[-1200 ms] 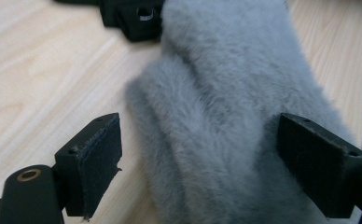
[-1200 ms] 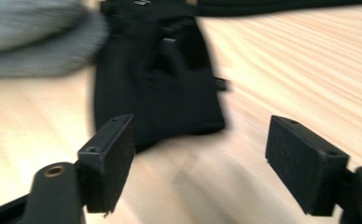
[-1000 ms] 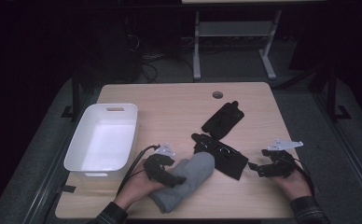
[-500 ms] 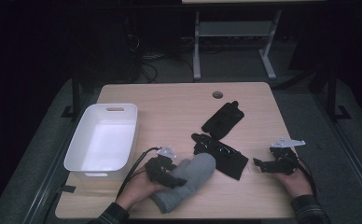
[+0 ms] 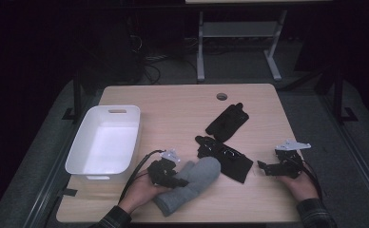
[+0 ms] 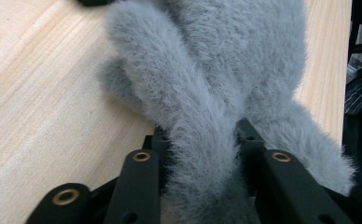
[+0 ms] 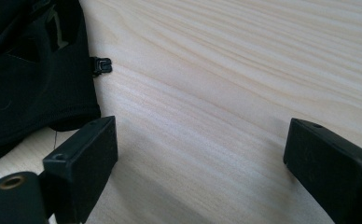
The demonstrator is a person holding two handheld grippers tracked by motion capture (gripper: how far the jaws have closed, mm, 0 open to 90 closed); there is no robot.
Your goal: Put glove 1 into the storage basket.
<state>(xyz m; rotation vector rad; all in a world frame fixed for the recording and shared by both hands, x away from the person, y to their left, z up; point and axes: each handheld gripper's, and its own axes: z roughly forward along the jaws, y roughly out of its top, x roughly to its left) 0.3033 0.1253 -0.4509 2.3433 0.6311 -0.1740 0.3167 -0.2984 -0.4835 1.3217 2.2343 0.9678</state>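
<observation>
My left gripper [image 5: 175, 179] has just been closing, and its jaws now pinch a fold of the grey mitten [image 5: 196, 183], which lies near the front edge of the table [image 5: 173, 102]; my right hand has drawn slightly back from the nearer black glove [image 5: 226, 159]. My right gripper [image 5: 264, 167] stands spread with bare wood between its jaws, its left jaw just beside the glove's cuff. The white bin [image 5: 104, 142] sits at the left edge, with open tabletop behind
</observation>
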